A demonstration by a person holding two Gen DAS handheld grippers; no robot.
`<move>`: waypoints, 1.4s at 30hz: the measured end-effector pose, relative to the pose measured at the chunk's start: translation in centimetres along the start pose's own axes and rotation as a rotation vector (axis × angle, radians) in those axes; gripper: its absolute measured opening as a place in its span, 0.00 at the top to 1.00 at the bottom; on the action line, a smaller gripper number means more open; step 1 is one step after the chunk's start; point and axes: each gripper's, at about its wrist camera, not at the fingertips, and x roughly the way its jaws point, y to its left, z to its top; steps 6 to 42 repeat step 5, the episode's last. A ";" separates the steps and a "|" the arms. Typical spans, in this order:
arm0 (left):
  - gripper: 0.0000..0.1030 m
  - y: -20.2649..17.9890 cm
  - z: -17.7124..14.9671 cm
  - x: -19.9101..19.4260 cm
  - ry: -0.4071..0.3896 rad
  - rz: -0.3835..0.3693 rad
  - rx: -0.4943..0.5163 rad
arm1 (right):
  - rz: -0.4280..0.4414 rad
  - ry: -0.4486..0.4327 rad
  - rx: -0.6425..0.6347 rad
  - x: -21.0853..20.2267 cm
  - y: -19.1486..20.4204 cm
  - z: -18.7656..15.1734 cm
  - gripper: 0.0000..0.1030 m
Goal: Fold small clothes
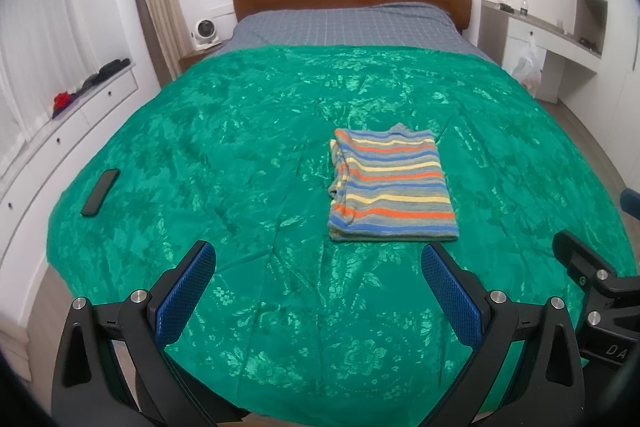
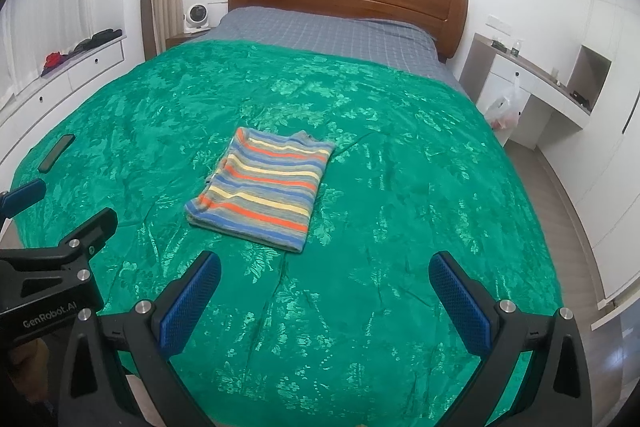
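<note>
While both blue-padded grippers, left (image 1: 316,267) and right (image 2: 325,277), hover spread wide and empty, the folded striped knit garment (image 1: 390,183) lies at twelve o'clock on the green floral bedspread (image 1: 240,147).

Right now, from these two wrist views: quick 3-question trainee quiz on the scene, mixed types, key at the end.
1. True or false: the striped garment lies folded on the green bedspread.
2. The left gripper and right gripper are: A) both open, empty B) both shut on cloth C) one holding the garment.
3. What dark flat object lies near the bedspread's left edge?

Key: 1 true; 2 A; 3 a phone-like slab.
</note>
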 end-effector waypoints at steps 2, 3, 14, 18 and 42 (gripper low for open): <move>0.00 -0.1 -0.1 0.0 0.001 0.004 0.006 | 0.004 0.000 0.002 0.0 0.0 0.0 0.01; 0.00 -0.2 -0.2 0.0 0.001 0.003 0.010 | 0.005 0.000 0.002 0.0 0.0 -0.1 0.01; 0.00 -0.5 -0.4 -0.2 -0.003 0.001 0.020 | 0.009 0.001 0.003 0.0 0.0 -0.1 0.01; 0.00 -0.5 -0.4 -0.2 -0.003 0.001 0.020 | 0.009 0.001 0.003 0.0 0.0 -0.1 0.01; 0.00 -0.5 -0.4 -0.2 -0.003 0.001 0.020 | 0.009 0.001 0.003 0.0 0.0 -0.1 0.01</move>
